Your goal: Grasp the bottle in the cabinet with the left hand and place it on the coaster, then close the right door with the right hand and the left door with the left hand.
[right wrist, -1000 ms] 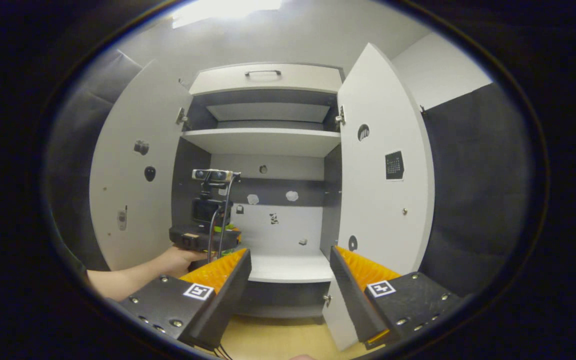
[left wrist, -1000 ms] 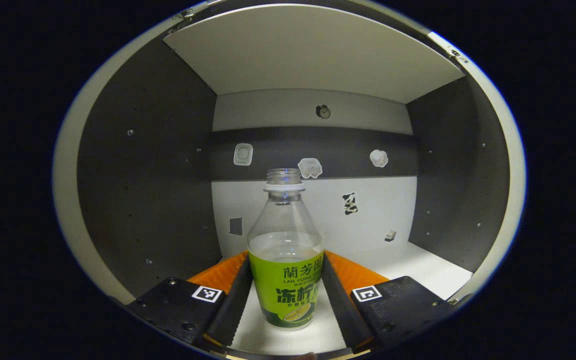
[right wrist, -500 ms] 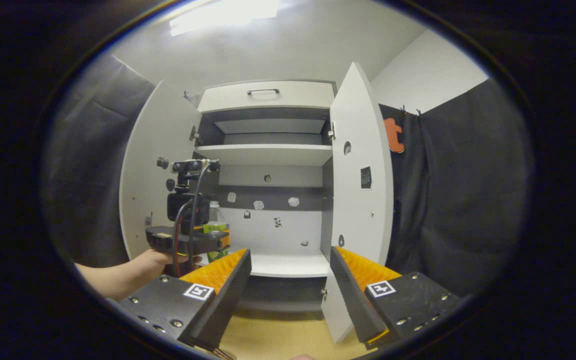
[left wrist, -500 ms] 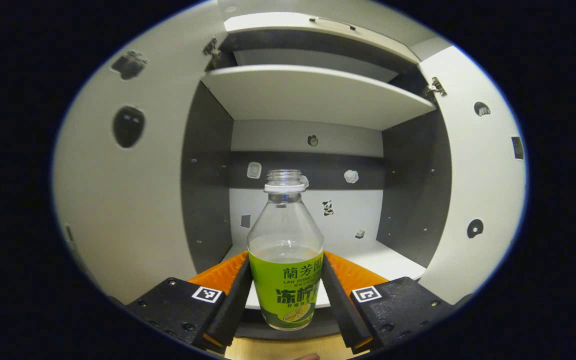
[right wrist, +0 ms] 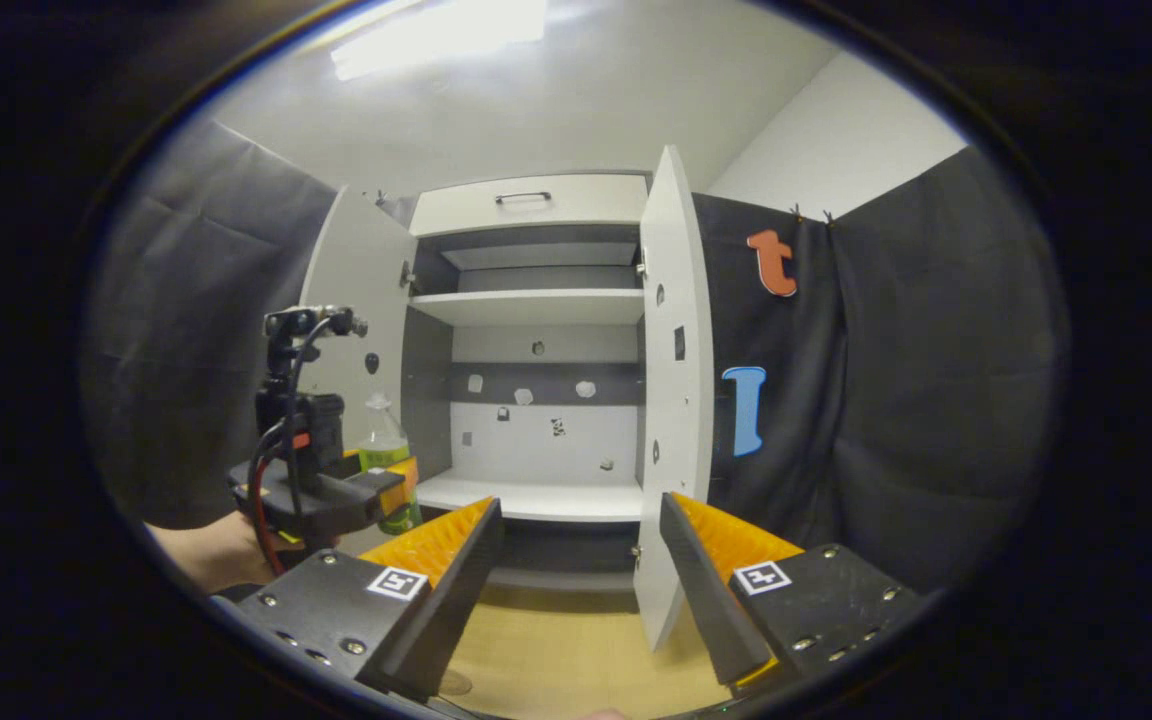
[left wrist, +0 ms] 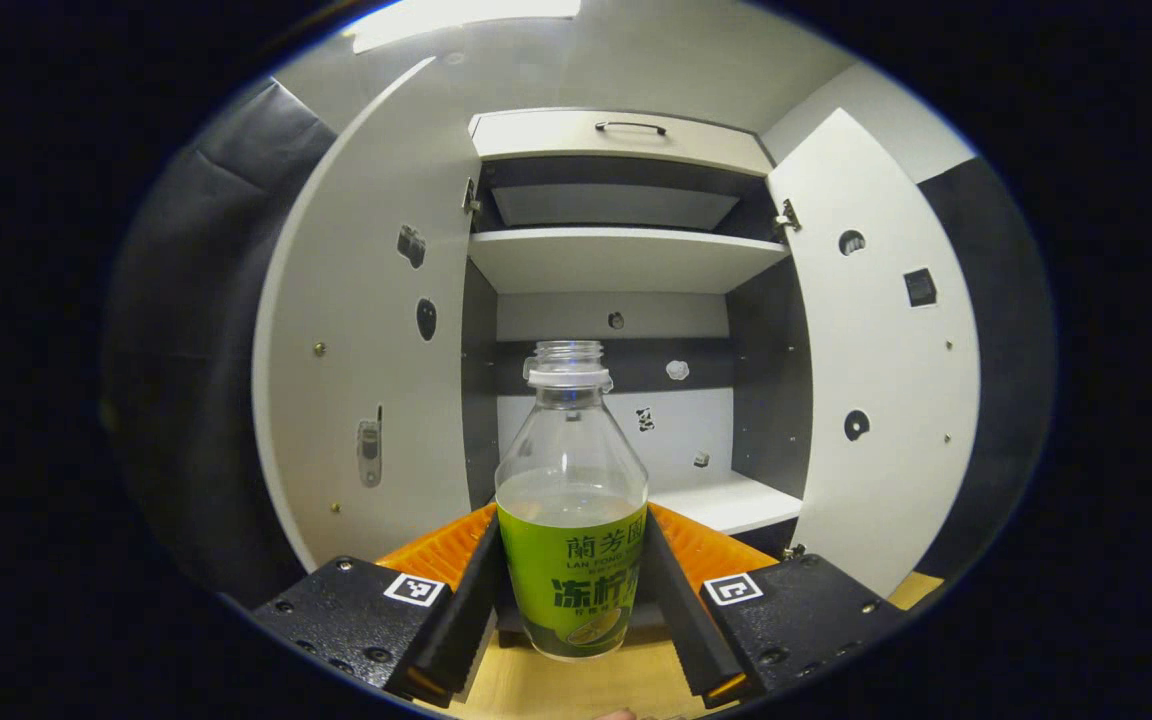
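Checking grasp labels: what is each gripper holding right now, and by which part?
The left gripper holds the bottle by its green-labelled lower body, one of its fingers on each side, neck free above. The right gripper is open and holds nothing.

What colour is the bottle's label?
Bright green, on the bottle; the left gripper view shows it best.

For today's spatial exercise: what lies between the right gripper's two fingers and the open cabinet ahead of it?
In the right gripper view, bare wooden surface lies between the right gripper and the cabinet; nothing stands there.

Bottle (left wrist: 571, 520) between left gripper (left wrist: 570, 600) jaws, before the open cabinet (left wrist: 626, 262).
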Tool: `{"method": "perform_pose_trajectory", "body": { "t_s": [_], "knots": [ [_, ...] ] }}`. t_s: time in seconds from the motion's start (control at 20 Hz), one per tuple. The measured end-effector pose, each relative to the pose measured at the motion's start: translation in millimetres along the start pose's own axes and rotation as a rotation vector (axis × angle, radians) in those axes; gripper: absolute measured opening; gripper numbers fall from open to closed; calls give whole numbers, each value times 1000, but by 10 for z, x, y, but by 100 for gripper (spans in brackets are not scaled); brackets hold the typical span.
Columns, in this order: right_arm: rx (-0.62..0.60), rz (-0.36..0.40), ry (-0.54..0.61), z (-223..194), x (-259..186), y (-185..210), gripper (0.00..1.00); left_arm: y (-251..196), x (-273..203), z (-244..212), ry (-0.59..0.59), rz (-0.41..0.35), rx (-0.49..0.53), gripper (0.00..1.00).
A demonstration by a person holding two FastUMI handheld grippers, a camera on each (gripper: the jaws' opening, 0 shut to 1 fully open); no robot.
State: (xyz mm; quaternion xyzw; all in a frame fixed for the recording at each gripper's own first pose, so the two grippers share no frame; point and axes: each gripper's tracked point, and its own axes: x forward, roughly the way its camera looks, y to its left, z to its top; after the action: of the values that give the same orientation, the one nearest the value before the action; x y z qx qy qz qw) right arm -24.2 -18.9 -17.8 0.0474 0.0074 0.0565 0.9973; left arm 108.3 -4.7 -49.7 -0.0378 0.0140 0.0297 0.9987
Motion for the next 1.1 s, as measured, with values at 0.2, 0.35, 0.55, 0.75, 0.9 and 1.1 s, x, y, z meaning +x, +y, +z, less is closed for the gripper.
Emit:
{"method": "perform_pose_trajectory", "body": {
  "t_s": [0.2,0.35,0.55,0.75,0.9,1.1],
  "knots": [
    [7,-4,11,-91,-127,-79,95,-240,-469,-575,97,-49,-67,80],
    [-6,1,26,-167,-161,-103,95,-287,-674,-877,113,-49,-87,80],
    [-27,7,35,-257,-153,-153,96,-450,-879,-1479,201,-100,-90,80],
    [3,31,74,-362,-43,-118,93,-677,-1043,-2001,247,-170,-26,80],
    [-38,50,80,-375,144,-58,96,-702,-1114,-2301,273,-176,-16,80],
    [-24,73,97,-432,426,94,96,-664,-1171,-2755,328,-183,23,80]
  ]
}}
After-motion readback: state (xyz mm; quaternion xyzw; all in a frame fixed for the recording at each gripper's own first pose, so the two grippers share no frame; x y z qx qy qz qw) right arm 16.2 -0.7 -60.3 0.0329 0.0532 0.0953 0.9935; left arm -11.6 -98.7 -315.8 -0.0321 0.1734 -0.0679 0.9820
